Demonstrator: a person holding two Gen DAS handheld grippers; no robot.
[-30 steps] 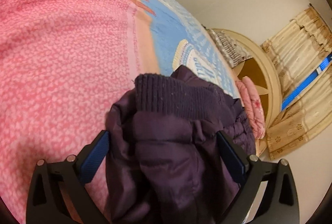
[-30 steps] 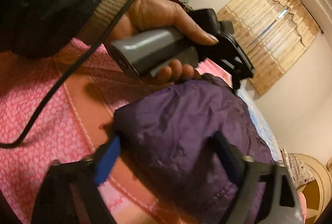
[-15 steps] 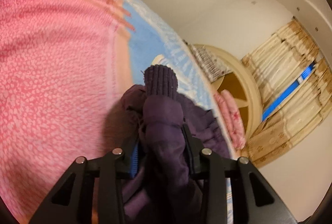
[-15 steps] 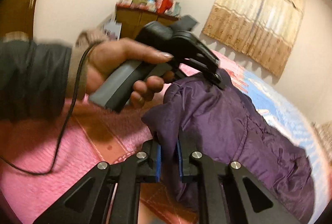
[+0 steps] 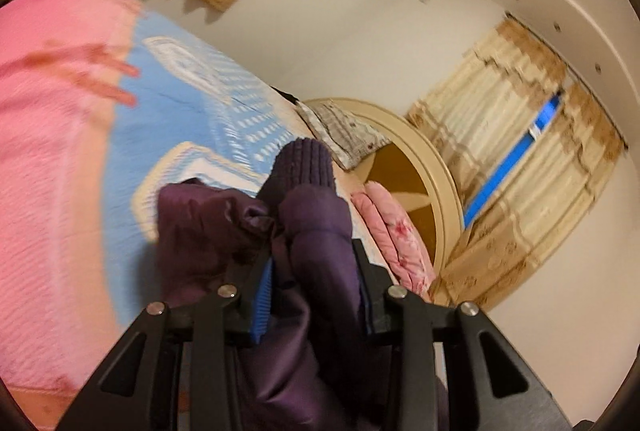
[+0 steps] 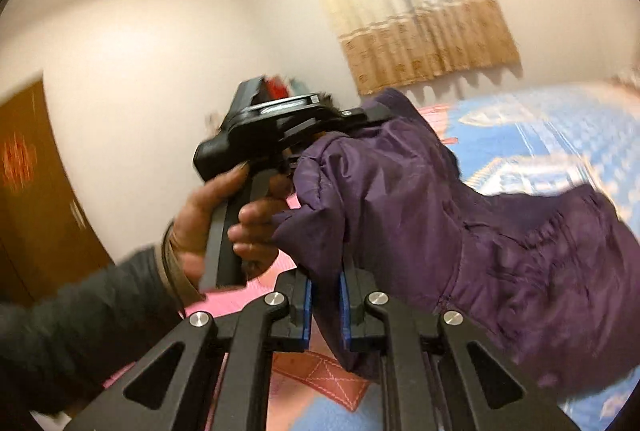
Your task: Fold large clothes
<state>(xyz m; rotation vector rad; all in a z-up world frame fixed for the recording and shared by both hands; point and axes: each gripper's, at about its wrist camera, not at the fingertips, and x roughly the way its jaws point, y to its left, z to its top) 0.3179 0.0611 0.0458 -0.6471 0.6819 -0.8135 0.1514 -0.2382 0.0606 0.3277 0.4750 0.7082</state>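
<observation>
Purple padded fabric fills the bottom centre of both wrist views: the jacket [image 5: 320, 243] is clamped at two points. Your left gripper [image 5: 316, 287] has closed from wide open a second ago onto a sleeve; the blue pads now press a thick roll of it, and the ribbed cuff [image 5: 304, 167] stands up just beyond the fingertips. Your right gripper [image 6: 325, 305] has also just closed, from half open to nearly pad-to-pad, on a thin fold of the jacket [image 6: 460, 231] at lower centre of its view.

Change since a second ago: the jacket lay slack on the bed between open jaws; now its bulk hangs to the right in the right view, clear of the bedspread beneath it. Both views are tilted and blurred, with much more wall and ceiling showing, so both grippers have risen.

Your left hand [image 6: 224, 223] shows at centre left of the right view, the other gripper just above the right one.

Farther off: pink blanket [image 5: 48, 159] at left, blue patterned bedspread [image 5: 160, 135] mid-frame, round headboard [image 5: 432, 175] and curtains [image 5: 520, 135] at right.

Judgement: pick-up done; the garment is in the air, ready to be shaken out or laid flat. No fold is made yet.
</observation>
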